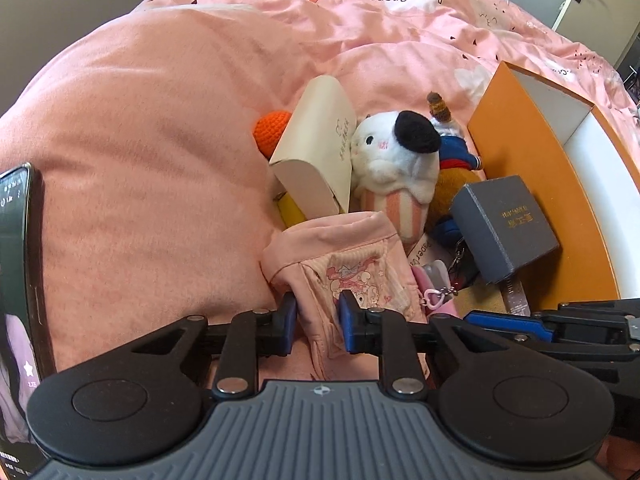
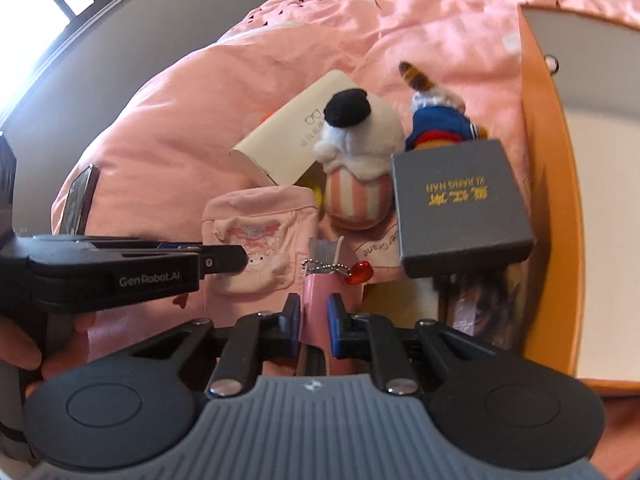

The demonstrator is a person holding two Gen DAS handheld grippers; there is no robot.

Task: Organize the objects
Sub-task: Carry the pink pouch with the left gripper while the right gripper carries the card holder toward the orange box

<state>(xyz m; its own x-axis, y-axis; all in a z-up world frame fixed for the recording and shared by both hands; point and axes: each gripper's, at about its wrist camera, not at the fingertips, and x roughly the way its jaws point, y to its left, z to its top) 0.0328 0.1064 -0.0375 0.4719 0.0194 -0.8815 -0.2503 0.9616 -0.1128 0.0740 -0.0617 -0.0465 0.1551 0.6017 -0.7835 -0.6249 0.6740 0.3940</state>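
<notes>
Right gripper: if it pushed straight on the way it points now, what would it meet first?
The right gripper is already shut on a small pink item. Straight ahead, the striped plush toy looks like the first thing in line, though depth is hard to judge through the fisheye.

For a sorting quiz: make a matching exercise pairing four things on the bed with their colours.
Things:
1. crochet ball
2. lettered box
3. glasses case
4. cartoon pouch, between the left hand-held gripper pads

Colours:
A. grey
B. pink
C. orange
D. cream

Pairs: 1-C, 2-A, 3-D, 4-B
</notes>
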